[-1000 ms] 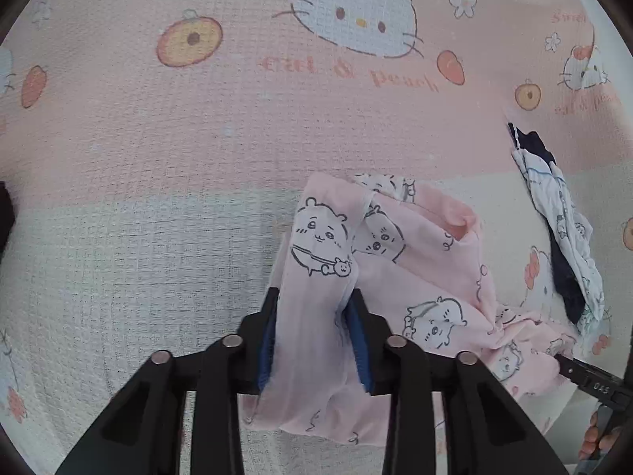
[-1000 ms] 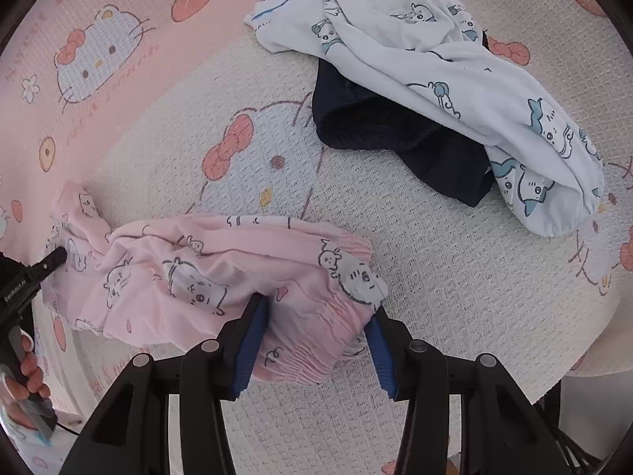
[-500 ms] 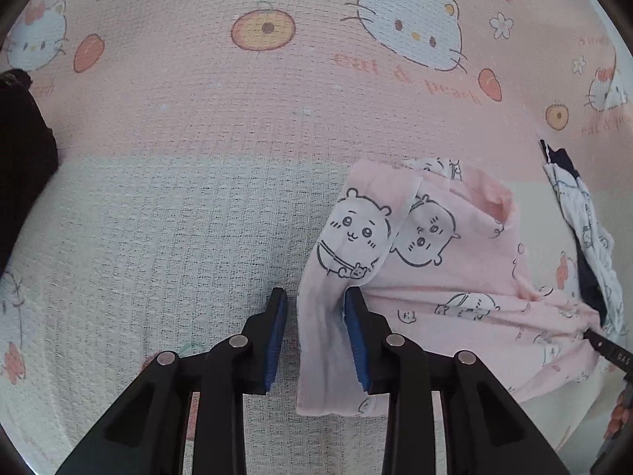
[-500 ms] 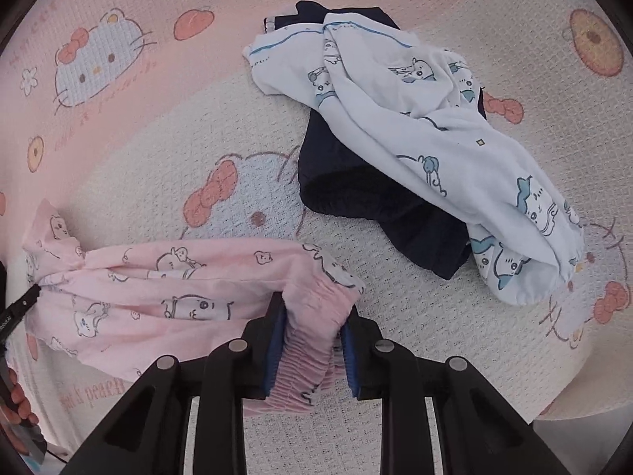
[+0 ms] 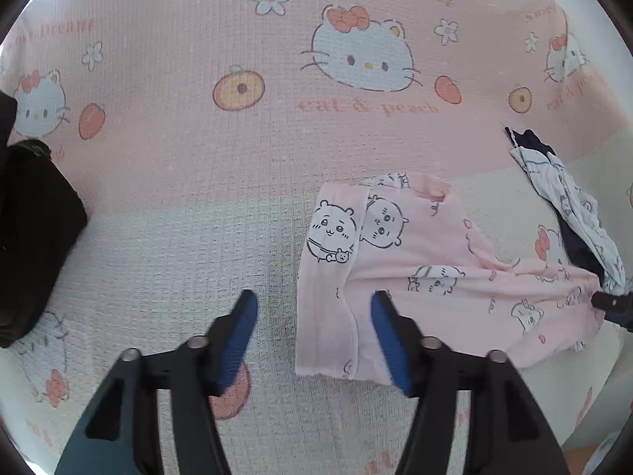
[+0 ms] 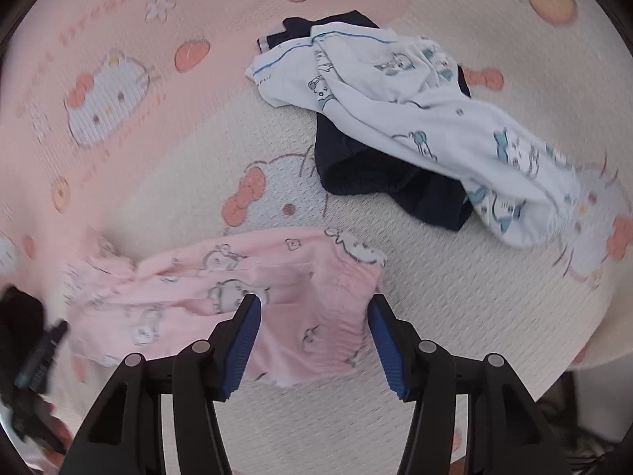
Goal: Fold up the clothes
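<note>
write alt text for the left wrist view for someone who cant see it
The left tongs are opening above pink cartoon-print trousers lying flat on a pink and cream cat-print blanket, pads clear of the cloth. A white and navy clothes pile lies far right.

Right gripper [image 6: 312, 340] fingers opening, pink trousers [image 6: 221, 289] lying released between

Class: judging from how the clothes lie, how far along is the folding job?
Done: the pink shorts lie stretched out flat on the blanket. In hand: nothing; the left gripper and right gripper are opening, off the cloth. Left: folding the shorts, then the white garment heaped on the navy one.
</note>
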{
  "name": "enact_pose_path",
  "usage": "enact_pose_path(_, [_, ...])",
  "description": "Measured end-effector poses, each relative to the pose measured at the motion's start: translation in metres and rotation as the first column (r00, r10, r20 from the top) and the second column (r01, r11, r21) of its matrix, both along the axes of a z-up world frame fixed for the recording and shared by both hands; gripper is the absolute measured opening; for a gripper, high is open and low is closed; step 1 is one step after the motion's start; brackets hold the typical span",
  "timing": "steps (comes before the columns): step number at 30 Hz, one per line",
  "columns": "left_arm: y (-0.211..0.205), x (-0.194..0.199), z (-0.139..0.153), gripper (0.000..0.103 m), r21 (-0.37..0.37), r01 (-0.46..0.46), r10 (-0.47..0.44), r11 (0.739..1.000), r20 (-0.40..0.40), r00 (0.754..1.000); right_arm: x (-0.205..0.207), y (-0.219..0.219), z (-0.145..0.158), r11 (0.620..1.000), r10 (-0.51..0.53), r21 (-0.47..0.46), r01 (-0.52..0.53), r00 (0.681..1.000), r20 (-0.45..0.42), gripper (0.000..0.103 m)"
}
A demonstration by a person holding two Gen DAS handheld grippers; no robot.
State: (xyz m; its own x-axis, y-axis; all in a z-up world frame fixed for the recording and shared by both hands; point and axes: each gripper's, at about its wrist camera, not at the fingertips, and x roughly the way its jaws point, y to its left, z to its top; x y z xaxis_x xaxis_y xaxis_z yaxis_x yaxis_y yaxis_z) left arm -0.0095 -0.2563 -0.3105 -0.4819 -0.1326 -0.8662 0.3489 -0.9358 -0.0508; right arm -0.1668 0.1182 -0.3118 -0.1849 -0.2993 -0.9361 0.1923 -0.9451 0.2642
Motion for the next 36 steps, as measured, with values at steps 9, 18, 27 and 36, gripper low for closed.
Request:
enact_pose_path(9, [0.060, -0.003, 0.012, 0.059, -0.172, 0.141, -0.132, 0.975, 0.059, 0.989, 0.042, -0.042, 0.013, 0.993, -0.052, -0.098, 0.062, 0.994, 0.097, 0.064])
enact_pose_path(18, [0.130, -0.016, 0.019, 0.059, -0.377, 0.275, -0.246, 0.884, 0.124, 0.961, 0.042, -0.041, -0.006, 0.988, -0.003, -0.152, 0.025, 0.990, 0.144, 0.070])
enact_pose_path(27, [0.225, -0.002, -0.016, 0.060, -0.717, 0.498, -0.438, 0.488, 0.292, 0.850, 0.049, -0.016, -0.039, 0.923, -0.061, -0.338, 0.182, 0.939, 0.339, 0.070])
enact_pose_path(36, [0.246, 0.019, -0.043, 0.060, -0.768, 0.570, -0.494, 0.291, 0.389, 0.777, 0.048, -0.001, -0.045, 0.907, -0.141, -0.321, 0.272, 0.916, 0.377, 0.074])
